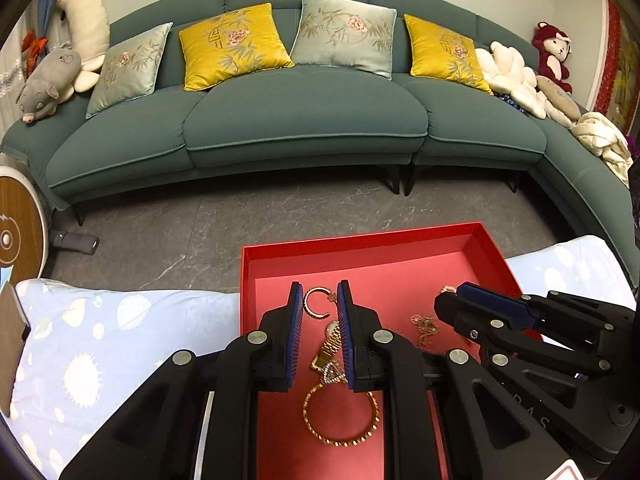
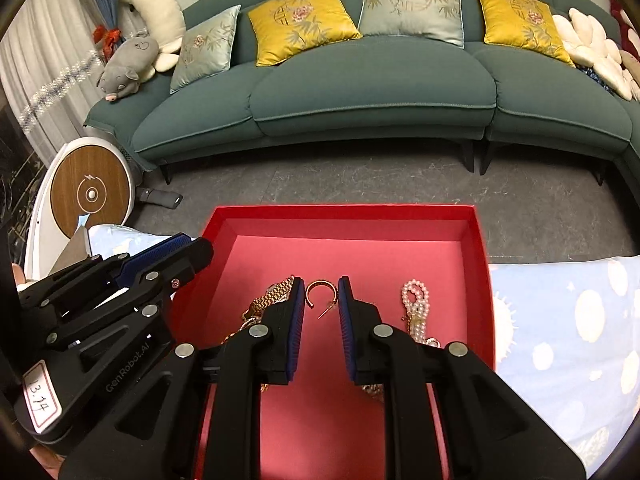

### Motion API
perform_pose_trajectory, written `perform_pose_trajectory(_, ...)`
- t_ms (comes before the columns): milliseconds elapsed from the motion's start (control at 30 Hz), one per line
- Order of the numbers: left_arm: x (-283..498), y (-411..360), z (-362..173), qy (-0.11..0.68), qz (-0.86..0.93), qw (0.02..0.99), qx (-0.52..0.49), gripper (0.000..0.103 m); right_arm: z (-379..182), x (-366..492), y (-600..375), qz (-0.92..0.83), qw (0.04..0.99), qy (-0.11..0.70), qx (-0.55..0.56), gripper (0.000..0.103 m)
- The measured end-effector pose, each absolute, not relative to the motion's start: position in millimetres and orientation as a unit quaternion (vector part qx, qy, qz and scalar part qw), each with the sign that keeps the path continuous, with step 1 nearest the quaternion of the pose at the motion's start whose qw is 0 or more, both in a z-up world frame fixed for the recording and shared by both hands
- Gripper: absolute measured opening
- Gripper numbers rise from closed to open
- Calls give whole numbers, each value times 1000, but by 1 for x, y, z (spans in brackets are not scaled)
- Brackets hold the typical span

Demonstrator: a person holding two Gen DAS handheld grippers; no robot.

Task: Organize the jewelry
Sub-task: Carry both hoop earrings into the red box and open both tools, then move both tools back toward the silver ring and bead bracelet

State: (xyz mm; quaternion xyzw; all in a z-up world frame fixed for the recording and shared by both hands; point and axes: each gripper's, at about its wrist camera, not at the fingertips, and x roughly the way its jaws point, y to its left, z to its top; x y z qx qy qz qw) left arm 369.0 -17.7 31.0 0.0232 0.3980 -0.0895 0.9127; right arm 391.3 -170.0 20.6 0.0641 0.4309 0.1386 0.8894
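Note:
A red open box [image 1: 360,240] [image 2: 344,212] lies on a light blue cloth and holds the jewelry. In the left wrist view my left gripper [image 1: 319,292] is open over the box, with a silver hoop earring [image 1: 316,302], a gold watch [image 1: 330,346] and a gold bangle [image 1: 340,416] between and below its fingers. In the right wrist view my right gripper [image 2: 321,286] is open around a gold hoop earring [image 2: 320,294]. A pearl strand [image 2: 416,308] lies to its right, a gold chain [image 2: 268,298] to its left.
A teal sofa [image 1: 304,112] with cushions and plush toys stands across grey floor [image 1: 240,212]. The blue patterned cloth [image 1: 100,340] [image 2: 560,320] covers the table on both sides of the box. A round wooden-faced device [image 2: 90,196] stands at the left.

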Motion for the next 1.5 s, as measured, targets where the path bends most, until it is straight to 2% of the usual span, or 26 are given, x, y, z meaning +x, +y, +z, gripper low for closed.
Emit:
perform_pose_trajectory(267,383,-11,16,410,-72,909,13,18,8,405,-163,136,887,438,61,18)
perform_pose_trajectory(333,382,-8,16,411,-69,909,0,36,8,405,-165,134,889,434,64,21)
perform_pose_trajectory(367,381,-7,17,406,-58,912,-3,49,9,405,-167,134,891,429,69,27)
perform_pose_trajectory(433,376,-5,22,389,-58,919,-4,50,13,401,-172,134,896,417,79,34)
perform_pose_trajectory(633,339,7,54,366,-71,928,-5,50,50,364,-192,145,910,377,91,34)
perform_pose_trajectory(833,268,23,100,350,-89,932,-10,50,101,279,-218,149,926,338,76,34)
perform_pose_trajectory(1000,199,28,117,354,-111,928,-19,51,116,207,-239,149,924,344,77,35)
perform_pose_trajectory(1100,163,28,111,368,-121,922,-27,61,108,170,-242,134,925,352,54,36)
perform_pose_trajectory(1300,112,20,66,403,-119,906,-52,61,66,127,-244,114,912,390,58,36)
perform_pose_trajectory(1500,83,-2,25,425,-126,896,-7,61,31,114,-243,104,903,412,62,36)
